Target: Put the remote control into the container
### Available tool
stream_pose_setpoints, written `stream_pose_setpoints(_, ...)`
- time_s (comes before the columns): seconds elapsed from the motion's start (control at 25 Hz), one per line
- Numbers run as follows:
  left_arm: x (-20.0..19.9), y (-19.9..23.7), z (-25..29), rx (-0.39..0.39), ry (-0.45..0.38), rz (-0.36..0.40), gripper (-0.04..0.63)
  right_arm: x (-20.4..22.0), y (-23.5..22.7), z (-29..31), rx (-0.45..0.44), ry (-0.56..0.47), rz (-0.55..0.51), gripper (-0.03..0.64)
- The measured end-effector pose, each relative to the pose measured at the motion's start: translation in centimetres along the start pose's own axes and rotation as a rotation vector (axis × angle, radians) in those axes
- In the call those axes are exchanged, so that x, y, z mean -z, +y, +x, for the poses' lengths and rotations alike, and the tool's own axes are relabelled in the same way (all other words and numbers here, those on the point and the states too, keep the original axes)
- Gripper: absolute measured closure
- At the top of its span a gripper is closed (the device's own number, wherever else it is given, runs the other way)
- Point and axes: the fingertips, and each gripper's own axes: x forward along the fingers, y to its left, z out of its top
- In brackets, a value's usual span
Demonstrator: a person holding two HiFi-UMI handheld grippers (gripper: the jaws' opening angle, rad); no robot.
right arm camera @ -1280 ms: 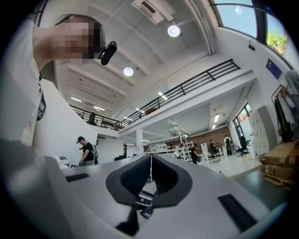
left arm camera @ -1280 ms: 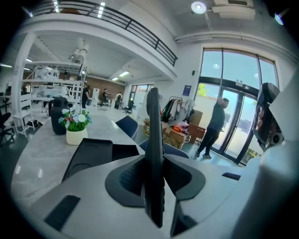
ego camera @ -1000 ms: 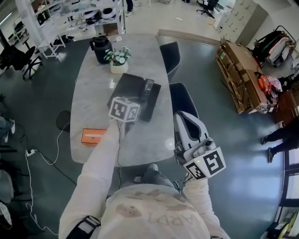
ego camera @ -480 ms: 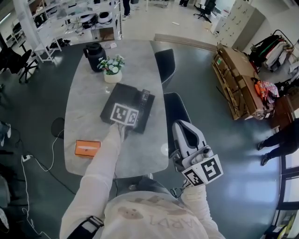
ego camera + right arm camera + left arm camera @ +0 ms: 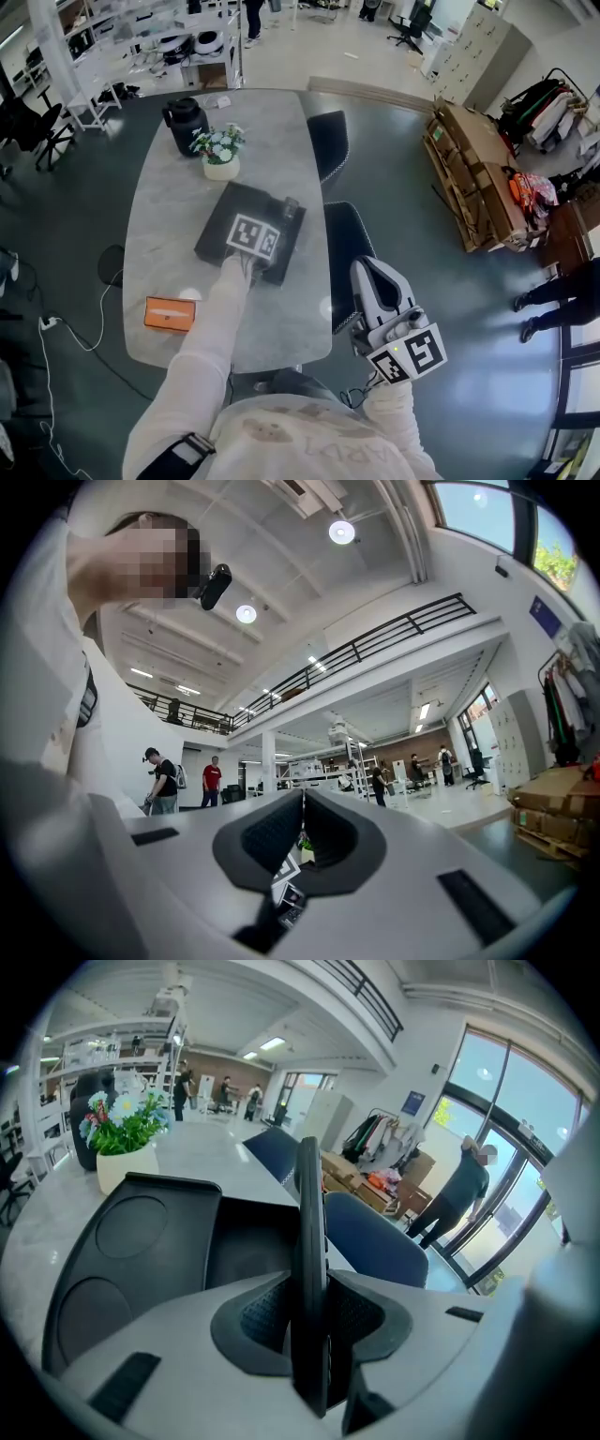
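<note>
My left gripper (image 5: 268,223) is shut on the black remote control (image 5: 307,1232), which stands edge-on between the pads and points away from me. In the head view only the remote control's far end (image 5: 289,205) shows past the marker cube. The gripper hangs over the black container (image 5: 217,239), a flat tray whose round recesses (image 5: 131,1227) lie to the left of the remote. My right gripper (image 5: 373,274) is held off the table's right side, over a chair, its jaws closed together with nothing between them (image 5: 302,841).
On the grey oval table (image 5: 164,220) stand a white flower pot (image 5: 219,157), a black jug (image 5: 184,125) and an orange box (image 5: 170,312). Two dark chairs (image 5: 328,142) (image 5: 347,246) line the right edge. Cardboard boxes (image 5: 469,159) and a person (image 5: 553,292) are at the far right.
My left gripper has moved forward over the container, and less of the remote control now shows past its cube. The right gripper has stayed about where it was.
</note>
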Motion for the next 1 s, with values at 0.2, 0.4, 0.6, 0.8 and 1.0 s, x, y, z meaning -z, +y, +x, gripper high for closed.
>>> stream_pose_setpoints(0.2,0.7,0.8,1.3,-0.004,0.065,-0.034,0.486,0.1,-0.8,0.4,0.003,0.005,-0.002,0.598)
stream_pose_setpoints(0.4,0.9,1.2,2.3,-0.007,0.109,-0.058,0.486,-0.1,-1.8,0.6,0.011,0.003,-0.002,0.6)
stream_pose_setpoints(0.6,1.6,1.5,3.1,-0.002,0.165,-0.1,0.486,0.1,-2.4,0.6,0.015,0.009,-0.001,0.598)
stream_pose_setpoints(0.8,2.1,2.0,4.1,0.007,0.215,-0.143,0.486,0.3,-3.2,0.7,0.023,0.017,-0.003,0.598)
stream_pose_setpoints(1.0,2.5,2.1,5.1,0.019,0.254,-0.183,0.486,0.7,-3.9,0.7,0.03,0.029,-0.005,0.598)
